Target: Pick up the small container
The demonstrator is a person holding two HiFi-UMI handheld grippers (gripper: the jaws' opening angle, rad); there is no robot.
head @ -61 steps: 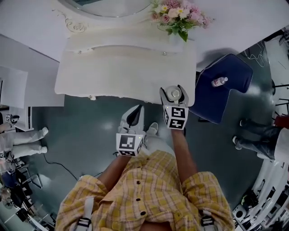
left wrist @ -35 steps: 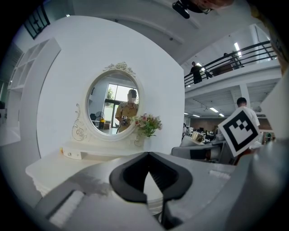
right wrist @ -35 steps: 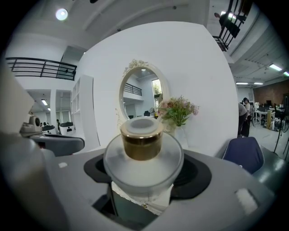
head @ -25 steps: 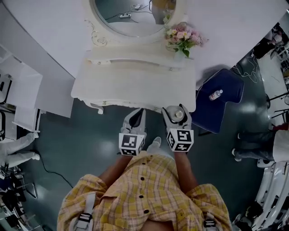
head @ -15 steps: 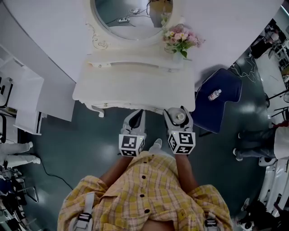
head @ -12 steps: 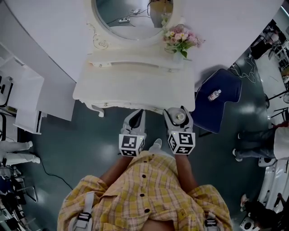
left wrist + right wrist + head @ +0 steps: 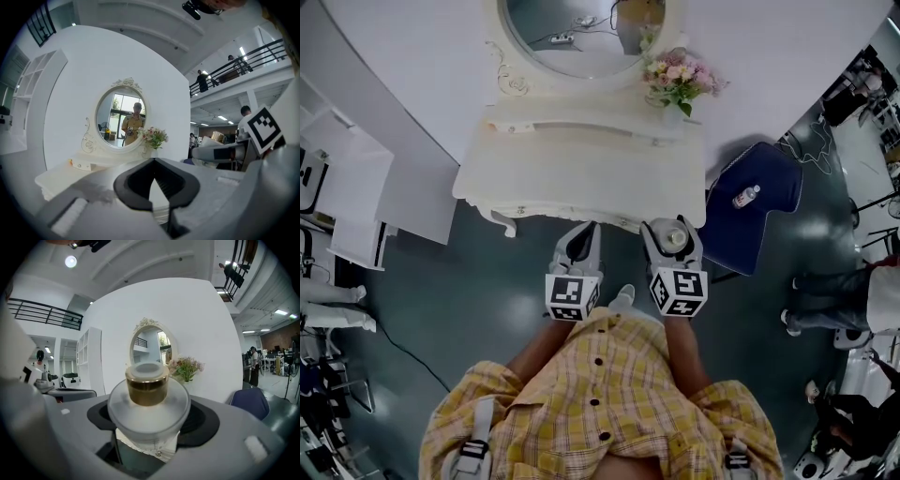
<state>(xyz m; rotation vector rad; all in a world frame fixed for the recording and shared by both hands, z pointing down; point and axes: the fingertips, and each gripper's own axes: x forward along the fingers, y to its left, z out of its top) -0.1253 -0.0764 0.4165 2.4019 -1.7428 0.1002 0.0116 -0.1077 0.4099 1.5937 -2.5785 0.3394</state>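
Just beyond the small container [image 7: 673, 238] stands a dresser [image 7: 572, 173].

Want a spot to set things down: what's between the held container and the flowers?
Nothing; head view shows bare dresser top between container and flowers.

Frosted white small container [image 7: 149, 404] with a gold collar, black pads [image 7: 206, 420] on the pale grey right gripper [image 7: 151, 418], black-and-white markers on its cube, cream-white dressing table [image 7: 581, 178], pink and white flowers [image 7: 680, 77] with green leaves, navy blue chair [image 7: 773, 169], yellow plaid shirt [image 7: 600, 394], dark teal floor [image 7: 487, 291]
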